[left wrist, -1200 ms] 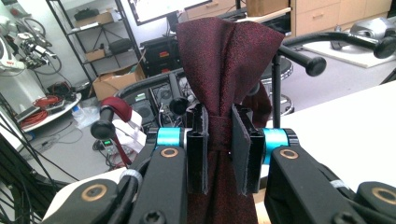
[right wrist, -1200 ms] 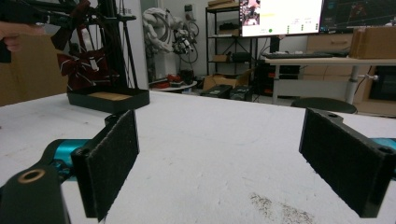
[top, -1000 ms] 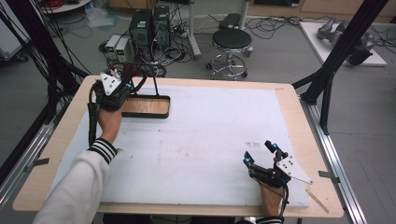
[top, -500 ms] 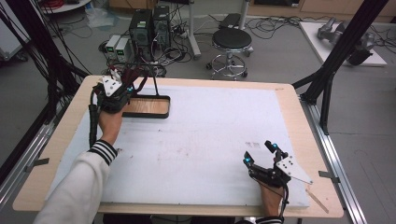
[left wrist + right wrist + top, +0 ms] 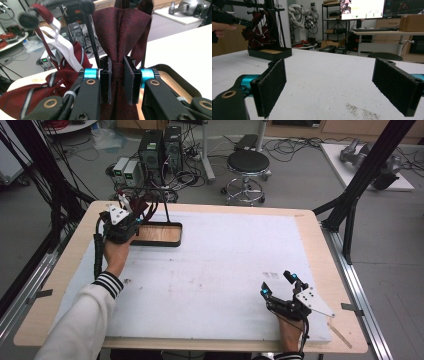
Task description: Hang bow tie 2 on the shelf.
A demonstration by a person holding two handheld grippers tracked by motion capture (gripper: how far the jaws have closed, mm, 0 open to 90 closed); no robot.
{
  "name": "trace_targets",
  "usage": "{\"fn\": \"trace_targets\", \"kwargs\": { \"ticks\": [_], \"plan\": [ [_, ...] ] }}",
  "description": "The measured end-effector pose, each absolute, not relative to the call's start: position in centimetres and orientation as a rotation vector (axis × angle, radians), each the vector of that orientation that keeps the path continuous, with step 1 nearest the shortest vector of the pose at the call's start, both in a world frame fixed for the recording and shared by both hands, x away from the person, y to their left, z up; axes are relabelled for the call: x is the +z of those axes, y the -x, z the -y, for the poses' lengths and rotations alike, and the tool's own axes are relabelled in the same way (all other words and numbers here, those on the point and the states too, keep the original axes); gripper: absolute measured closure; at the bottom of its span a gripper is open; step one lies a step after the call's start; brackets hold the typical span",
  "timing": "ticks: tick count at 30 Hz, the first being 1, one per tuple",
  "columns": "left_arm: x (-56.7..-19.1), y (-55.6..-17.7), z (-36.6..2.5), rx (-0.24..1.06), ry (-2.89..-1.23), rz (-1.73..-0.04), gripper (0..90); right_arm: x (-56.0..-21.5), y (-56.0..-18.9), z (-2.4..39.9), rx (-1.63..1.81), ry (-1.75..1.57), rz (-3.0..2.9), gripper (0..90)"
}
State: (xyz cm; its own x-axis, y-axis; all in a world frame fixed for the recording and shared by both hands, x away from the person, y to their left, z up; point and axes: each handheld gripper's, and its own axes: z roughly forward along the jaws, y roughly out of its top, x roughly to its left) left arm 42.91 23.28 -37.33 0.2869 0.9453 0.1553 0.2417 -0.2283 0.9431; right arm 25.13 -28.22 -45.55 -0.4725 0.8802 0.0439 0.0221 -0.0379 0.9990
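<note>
High view: left gripper (image 5: 131, 214) clamped on dark red tie (image 5: 120, 32) at table's (image 5: 310, 227) far-left edge, right gripper (image 5: 280, 285) wide open, empty.

- High view looks forward and down over the whole desk (image 5: 220, 270).
- Left tongs cam sits right up against the dark red tie (image 5: 120, 32).
- Right tongs cam skims low across the desk, sharing the black tray (image 5: 270, 53) with the high view.

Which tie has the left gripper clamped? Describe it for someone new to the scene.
At the table's far left corner, a black stand with a wooden-floored tray holds ties. The left gripper pinches the plain dark-red tie; the neighbouring striped tie has white bands.
</note>
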Motion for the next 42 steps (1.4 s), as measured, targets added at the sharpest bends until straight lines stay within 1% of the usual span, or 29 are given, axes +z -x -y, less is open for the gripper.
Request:
{"fn": "trace_targets", "kwargs": {
  "ticks": [22, 28, 30, 32, 34, 36, 41, 42],
  "plan": [
    [-38.2, -44.6, -24.4, 0.861, -1.7, -1.104, 76.6, -45.5, -25.0, 28.0, 1.578, -0.961, -1.558, 11.3],
    [-38.5, -44.8, -24.5, 0.834, -1.708, -1.111, 74.5, -45.6, -25.0, 28.0, 1.578, -0.963, -1.561, 11.3],
    [-38.5, -44.7, -24.5, 0.825, -1.716, -1.116, 68.8, -45.6, -25.0, 28.1, 1.58, -0.963, -1.56, 11.3],
    [-38.5, -44.7, -24.5, 0.808, -1.713, -1.114, 59.7, -45.6, -25.1, 28.0, 1.581, -0.959, -1.559, 11.3],
    [-38.5, -44.7, -24.6, 0.787, -1.717, -1.102, 52.7, -45.6, -25.0, 28.0, 1.581, -0.965, -1.56, 11.3],
    [-38.4, -44.6, -24.6, 0.769, -1.721, -1.085, 42.1, -45.6, -25.0, 28.1, 1.579, -0.965, -1.56, 11.3],
    [-37.8, -43.6, -24.5, 0.76, -1.714, -1.011, 20.2, -45.6, -25.1, 28.0, 1.58, -0.961, -1.56, 11.3],
    [-37.7, -43.3, -24.5, 0.759, -1.719, -0.985, 18.7, -45.5, -25.1, 28.0, 1.58, -0.961, -1.56, 11.3]
  ]
}}
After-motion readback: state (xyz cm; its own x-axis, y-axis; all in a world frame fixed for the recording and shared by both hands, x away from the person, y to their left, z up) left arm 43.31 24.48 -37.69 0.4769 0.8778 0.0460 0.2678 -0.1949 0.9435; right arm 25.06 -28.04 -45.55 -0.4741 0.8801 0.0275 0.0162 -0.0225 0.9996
